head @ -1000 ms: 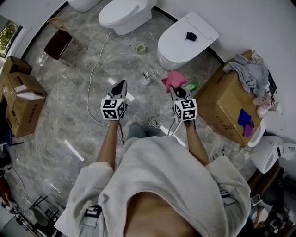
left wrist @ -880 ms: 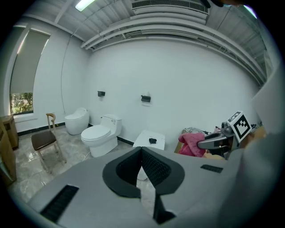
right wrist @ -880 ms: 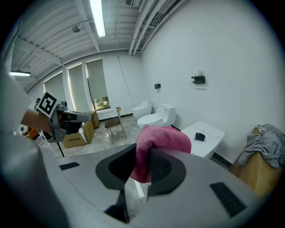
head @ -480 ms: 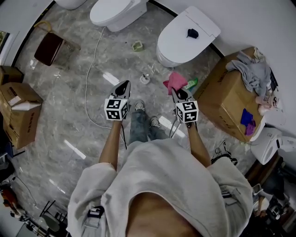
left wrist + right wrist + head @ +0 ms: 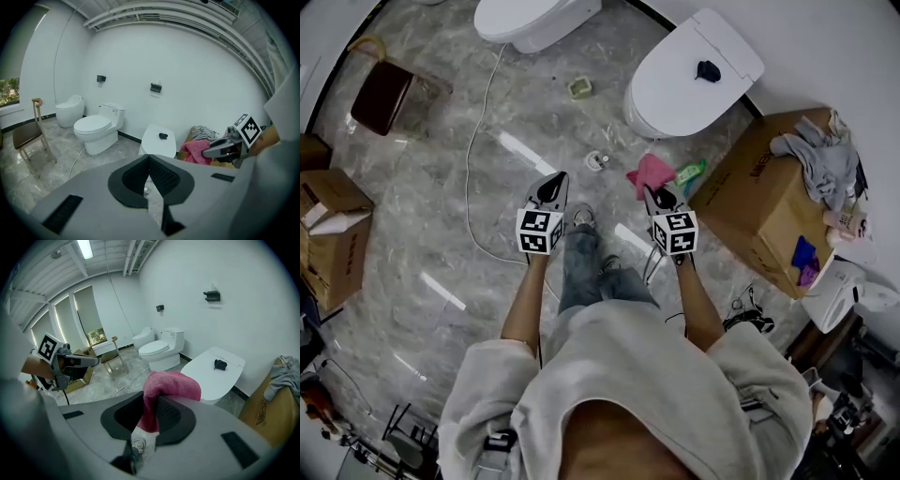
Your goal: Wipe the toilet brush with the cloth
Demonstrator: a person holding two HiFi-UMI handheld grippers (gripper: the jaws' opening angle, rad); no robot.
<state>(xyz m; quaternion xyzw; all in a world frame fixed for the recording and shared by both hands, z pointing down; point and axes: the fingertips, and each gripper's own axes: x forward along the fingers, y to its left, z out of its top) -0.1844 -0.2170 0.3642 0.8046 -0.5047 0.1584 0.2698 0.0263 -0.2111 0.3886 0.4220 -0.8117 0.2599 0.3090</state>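
Note:
The toilet brush (image 5: 597, 160) appears as a small round white thing standing on the marble floor, ahead of and between my two grippers. In the right gripper view the brush (image 5: 137, 445) shows low down, beneath the jaws. My right gripper (image 5: 649, 192) is shut on a pink cloth (image 5: 653, 172), which bulges up over the jaws in its own view as a pink cloth (image 5: 171, 385). My left gripper (image 5: 553, 180) is shut with nothing in it, jaws pressed together (image 5: 149, 157). Both hang above the floor, apart from the brush.
A white toilet with closed lid (image 5: 694, 70) carries a small dark object (image 5: 708, 70). A second toilet (image 5: 534, 14) stands at the back. A cardboard box (image 5: 764, 216) with clothes is at the right, a green bottle (image 5: 689, 172) beside it. A white cable (image 5: 473, 169) crosses the floor.
Both grippers have sunk lower and come closer to the brush as the person stepped forward. The pink cloth stays held in the right gripper; the left stays shut.

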